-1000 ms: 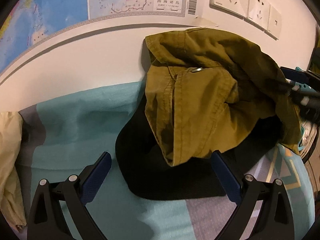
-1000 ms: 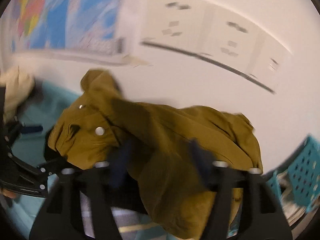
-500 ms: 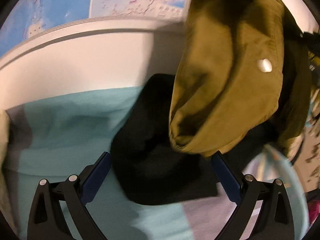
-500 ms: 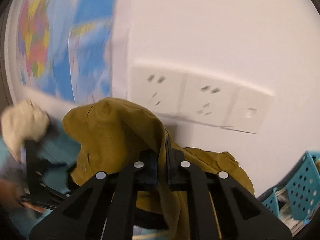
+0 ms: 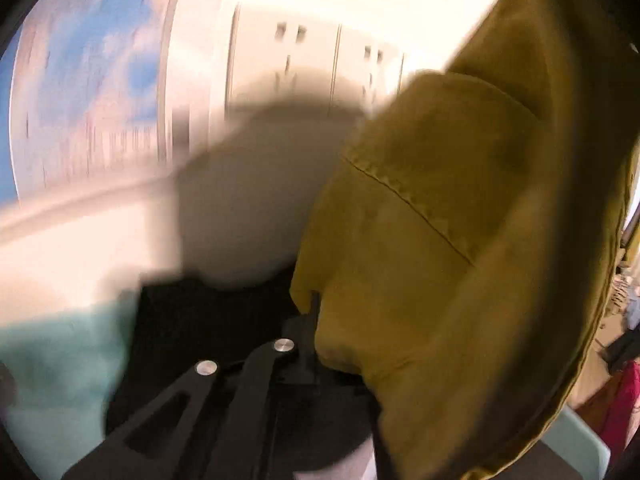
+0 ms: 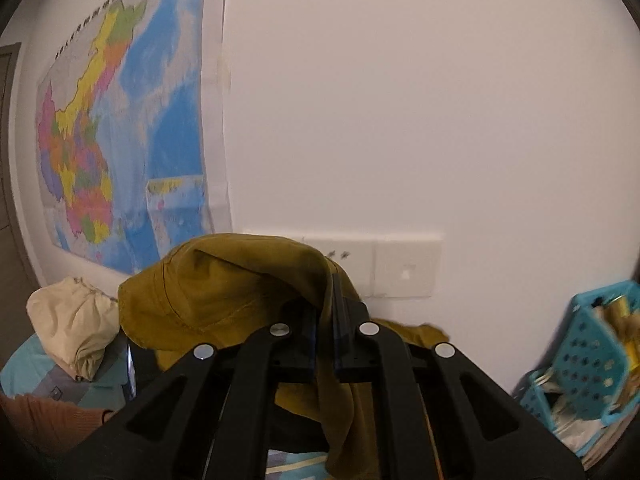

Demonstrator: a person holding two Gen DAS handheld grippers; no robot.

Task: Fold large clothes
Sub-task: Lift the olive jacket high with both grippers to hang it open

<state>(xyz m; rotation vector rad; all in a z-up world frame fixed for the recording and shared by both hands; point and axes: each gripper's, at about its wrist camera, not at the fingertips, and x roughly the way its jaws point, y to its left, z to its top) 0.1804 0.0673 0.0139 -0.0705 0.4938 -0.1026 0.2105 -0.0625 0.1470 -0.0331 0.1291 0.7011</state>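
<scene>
An olive-green jacket [image 5: 440, 240] hangs lifted between both grippers and fills the right of the left wrist view. My left gripper [image 5: 314, 304] is closing its jaws on a lower edge of it; the fabric sits pinched at the tips and hides the right finger. In the right wrist view the jacket [image 6: 224, 292] drapes over my right gripper [image 6: 326, 320], which is shut on a fold that runs down between its pads. A black garment [image 5: 192, 320] lies under the jacket on the teal bedsheet [image 5: 48, 368].
A white wall with a map [image 6: 120, 140] and wall sockets [image 6: 404, 268] stands close ahead. A cream garment [image 6: 72, 332] lies at the left on the bed. A blue perforated basket [image 6: 592, 360] stands at the right. An orange sleeve [image 6: 48, 420] shows at lower left.
The left gripper went from wide open to closed on the jacket's edge and rose. The right gripper closed on the jacket and lifted it up along the wall.
</scene>
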